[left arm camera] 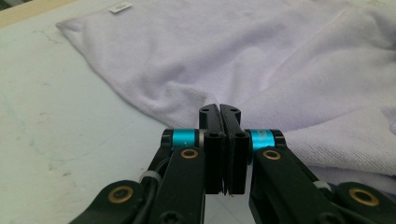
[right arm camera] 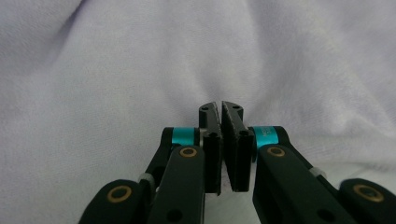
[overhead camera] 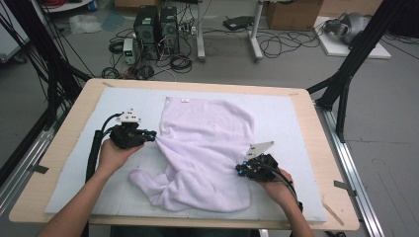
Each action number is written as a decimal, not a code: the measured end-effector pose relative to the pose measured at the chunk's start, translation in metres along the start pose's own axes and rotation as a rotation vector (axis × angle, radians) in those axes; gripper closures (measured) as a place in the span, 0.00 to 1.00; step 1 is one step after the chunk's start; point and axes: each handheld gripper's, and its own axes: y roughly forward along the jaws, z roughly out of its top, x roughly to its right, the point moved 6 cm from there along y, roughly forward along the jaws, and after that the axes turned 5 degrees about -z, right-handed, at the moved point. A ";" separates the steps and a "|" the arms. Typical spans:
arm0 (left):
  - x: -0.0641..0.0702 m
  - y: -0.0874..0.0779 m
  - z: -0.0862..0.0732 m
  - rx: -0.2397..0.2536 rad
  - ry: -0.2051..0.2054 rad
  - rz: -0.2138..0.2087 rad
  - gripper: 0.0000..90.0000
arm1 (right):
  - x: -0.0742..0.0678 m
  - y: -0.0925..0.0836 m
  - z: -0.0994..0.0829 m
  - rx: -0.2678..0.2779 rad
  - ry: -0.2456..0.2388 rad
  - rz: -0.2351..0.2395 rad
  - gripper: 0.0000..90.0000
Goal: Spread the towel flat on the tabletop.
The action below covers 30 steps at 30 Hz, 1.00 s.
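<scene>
While both grippers' jaws pinch shut, apparently on towel (overhead camera: 207,148) edges, the fold is hardly begun.

A mat (overhead camera: 296,123) lies on the desk (overhead camera: 74,106) and covers most of it. On the mat's middle lies a towel (overhead camera: 207,133), its far part flat, its near part bunched into folds. A label (overhead camera: 185,100) sits at the towel's far edge. The left tool (overhead camera: 154,133) is at the towel's left edge, the right tool (overhead camera: 238,170) at its near right part. Behind the desk, on the floor, stand 2 computer towers (overhead camera: 158,27) among cables (overhead camera: 276,42).
</scene>
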 end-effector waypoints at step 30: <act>0.063 0.005 -0.025 -0.039 0.127 -0.211 0.87 | -0.016 -0.026 0.019 0.152 0.015 0.015 0.66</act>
